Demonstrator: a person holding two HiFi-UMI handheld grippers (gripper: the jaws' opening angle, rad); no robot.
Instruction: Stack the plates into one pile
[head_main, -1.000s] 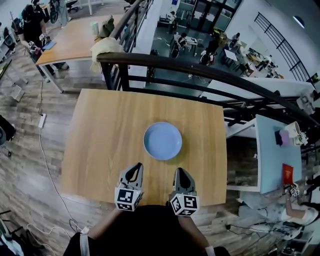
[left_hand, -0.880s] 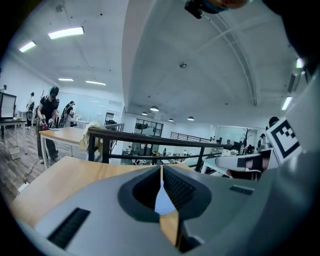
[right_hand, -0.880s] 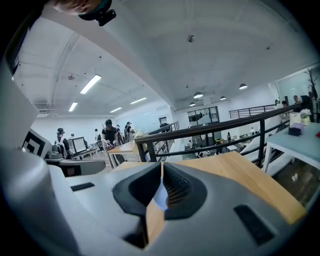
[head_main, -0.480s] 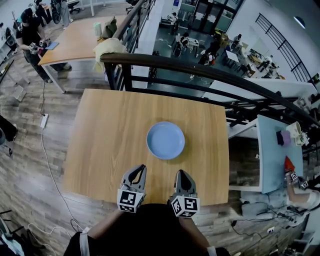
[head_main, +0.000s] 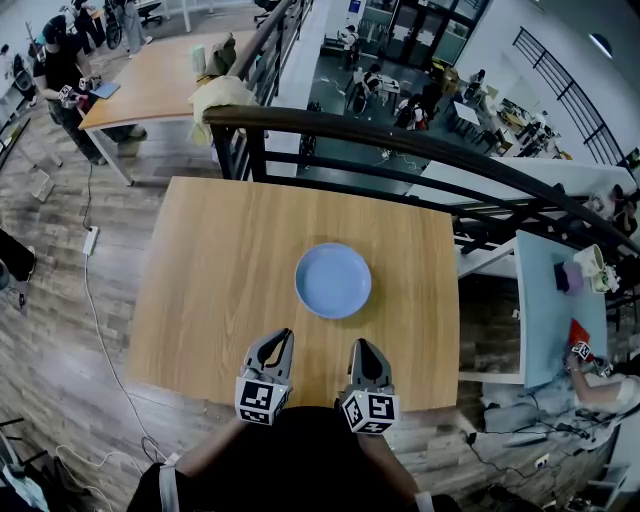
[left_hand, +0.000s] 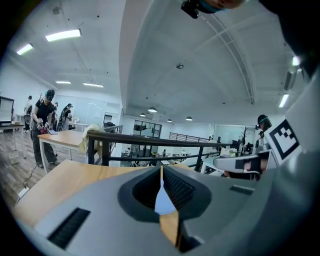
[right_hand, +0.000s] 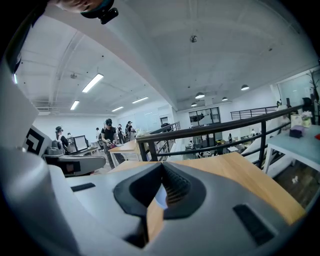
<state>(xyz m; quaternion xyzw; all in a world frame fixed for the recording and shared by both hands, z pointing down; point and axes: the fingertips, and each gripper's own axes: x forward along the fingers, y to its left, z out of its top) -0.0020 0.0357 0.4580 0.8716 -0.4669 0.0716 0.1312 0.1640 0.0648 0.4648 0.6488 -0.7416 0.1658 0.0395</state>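
Staying put at the tabletop's (head_main: 210, 270) near edge, left gripper (head_main: 282, 338) and right gripper (head_main: 360, 346) remain pressed together, empty; lone plate pile (head_main: 333, 281) suggests stacking done.

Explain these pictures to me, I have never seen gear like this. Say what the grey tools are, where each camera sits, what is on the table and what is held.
There is no robot here. A person holds a two-jaw hand tool in each hand: the left gripper and the right gripper. The wide picture comes from a camera on the person's head, looking down. The other two come from cameras riding on each tool, looking along its jaws. On the wooden table lies a blue plate, just beyond both tools. Whether more plates lie under it I cannot tell. Both pairs of jaws are closed with nothing between them, so nothing is held.
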